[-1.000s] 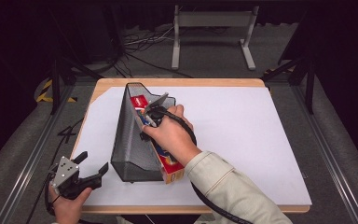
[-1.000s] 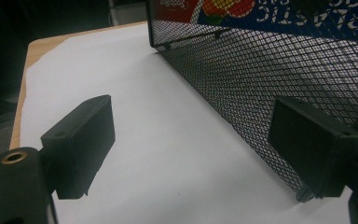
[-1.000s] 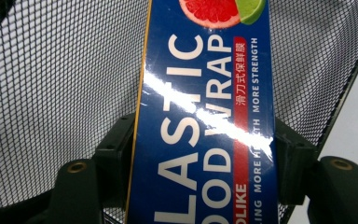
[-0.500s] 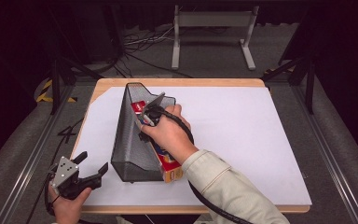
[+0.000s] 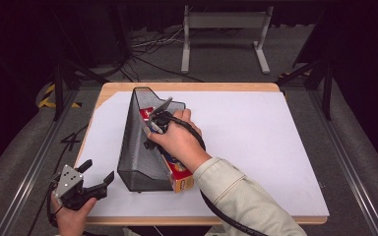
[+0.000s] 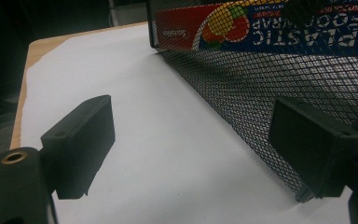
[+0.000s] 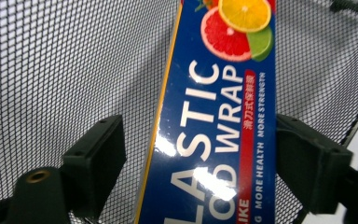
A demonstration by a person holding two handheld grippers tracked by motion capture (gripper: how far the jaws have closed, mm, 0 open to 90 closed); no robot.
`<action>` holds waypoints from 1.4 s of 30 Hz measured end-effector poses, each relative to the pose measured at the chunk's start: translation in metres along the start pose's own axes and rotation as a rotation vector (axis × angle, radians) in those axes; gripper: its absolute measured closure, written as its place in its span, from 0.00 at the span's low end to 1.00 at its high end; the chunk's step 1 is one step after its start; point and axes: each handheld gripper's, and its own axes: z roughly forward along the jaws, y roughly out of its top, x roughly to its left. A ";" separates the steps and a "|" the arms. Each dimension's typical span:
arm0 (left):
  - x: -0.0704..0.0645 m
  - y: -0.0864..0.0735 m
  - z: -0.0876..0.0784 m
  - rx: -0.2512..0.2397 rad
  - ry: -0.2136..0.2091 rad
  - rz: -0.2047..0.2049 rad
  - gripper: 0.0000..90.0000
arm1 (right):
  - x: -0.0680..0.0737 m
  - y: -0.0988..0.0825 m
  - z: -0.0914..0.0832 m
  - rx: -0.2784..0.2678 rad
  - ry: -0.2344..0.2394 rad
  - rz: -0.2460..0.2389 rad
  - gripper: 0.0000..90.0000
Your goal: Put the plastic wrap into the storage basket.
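Right tongs [image 7: 196, 163] wider; box [image 7: 214, 116] inside mesh holder [image 5: 138, 147]

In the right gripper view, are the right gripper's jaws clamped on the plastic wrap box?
No: the plastic wrap box lies between the right gripper's jaws, but a gap shows beside the left jaw.

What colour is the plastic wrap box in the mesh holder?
Mostly blue, with white lettering and citrus pictures; the right gripper view shows the box best.

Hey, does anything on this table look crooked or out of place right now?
The plastic wrap box lies in the black mesh holder, and its near end juts out past the holder's open end. The right gripper has just been opening; the box sits between its jaws, a gap showing on the left.
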 end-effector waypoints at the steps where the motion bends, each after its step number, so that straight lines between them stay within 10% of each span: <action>1: 0.000 0.000 0.000 0.002 -0.001 0.003 0.17 | -0.001 0.000 -0.001 -0.014 -0.003 -0.009 0.21; 12: 0.000 -0.001 0.000 -0.002 0.000 -0.002 0.17 | -0.007 -0.001 -0.021 -0.095 -0.004 -0.059 0.15; 21: 0.002 -0.002 -0.003 -0.003 0.009 -0.007 0.17 | -0.024 -0.017 -0.054 -0.322 0.096 -0.103 0.16; 29: 0.000 -0.001 -0.001 0.008 0.005 -0.001 0.17 | -0.064 -0.056 -0.096 -0.541 0.164 -0.171 0.16; 42: -0.001 -0.001 0.000 0.012 0.006 0.000 0.17 | -0.138 -0.131 -0.123 -0.595 0.039 -0.186 0.16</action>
